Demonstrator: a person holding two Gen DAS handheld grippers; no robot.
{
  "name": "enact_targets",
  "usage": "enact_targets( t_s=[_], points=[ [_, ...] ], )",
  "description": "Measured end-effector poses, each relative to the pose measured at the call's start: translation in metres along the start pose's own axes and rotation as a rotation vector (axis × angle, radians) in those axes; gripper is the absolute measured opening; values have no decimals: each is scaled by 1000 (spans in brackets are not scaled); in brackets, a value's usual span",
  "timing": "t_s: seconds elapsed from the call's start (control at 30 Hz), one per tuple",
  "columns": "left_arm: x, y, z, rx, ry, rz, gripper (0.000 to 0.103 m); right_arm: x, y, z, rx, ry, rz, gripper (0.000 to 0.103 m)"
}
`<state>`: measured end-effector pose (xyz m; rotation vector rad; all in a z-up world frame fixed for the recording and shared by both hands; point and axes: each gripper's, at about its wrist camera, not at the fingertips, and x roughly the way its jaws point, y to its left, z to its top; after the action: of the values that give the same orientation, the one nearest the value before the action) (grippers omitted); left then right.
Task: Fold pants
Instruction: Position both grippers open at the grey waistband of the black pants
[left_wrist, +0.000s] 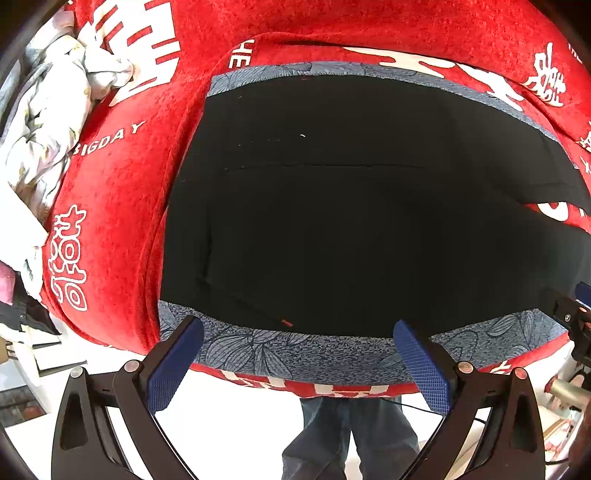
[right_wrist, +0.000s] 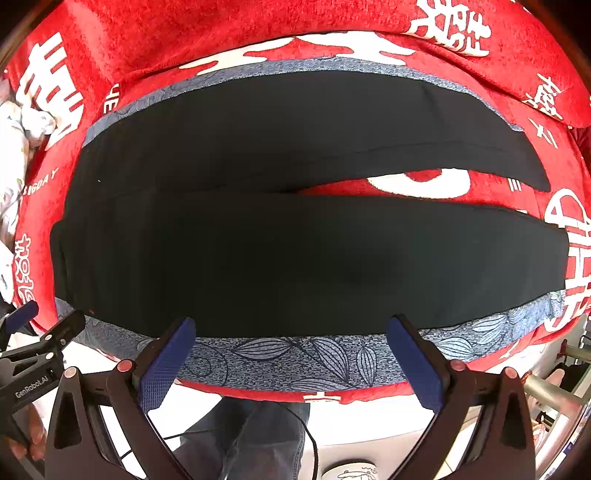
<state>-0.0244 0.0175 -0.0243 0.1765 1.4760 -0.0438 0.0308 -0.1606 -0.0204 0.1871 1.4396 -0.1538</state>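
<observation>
You're working over a red blanket (right_wrist: 155, 33) with white characters, a blue-grey leaf-print mat (right_wrist: 280, 360) laid on top. Nearest you, the left gripper (left_wrist: 298, 334) and right gripper (right_wrist: 291, 330) both hang spread wide, holding nothing, at 6 o'clock. Beyond them the black pants (right_wrist: 295, 258) lie flat on the mat, waistband probably at 9 o'clock, legs (right_wrist: 480, 162) splitting toward 3. Folding hasn't started, I'd judge: first bring one leg over the other.
</observation>
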Motion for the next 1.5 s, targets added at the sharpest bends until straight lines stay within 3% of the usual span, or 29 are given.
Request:
enact_targets(
  t_s=[1.5],
  points=[
    [9, 12, -12, 0, 1, 26, 103, 12, 1, -14, -7, 7, 21, 103]
  ],
)
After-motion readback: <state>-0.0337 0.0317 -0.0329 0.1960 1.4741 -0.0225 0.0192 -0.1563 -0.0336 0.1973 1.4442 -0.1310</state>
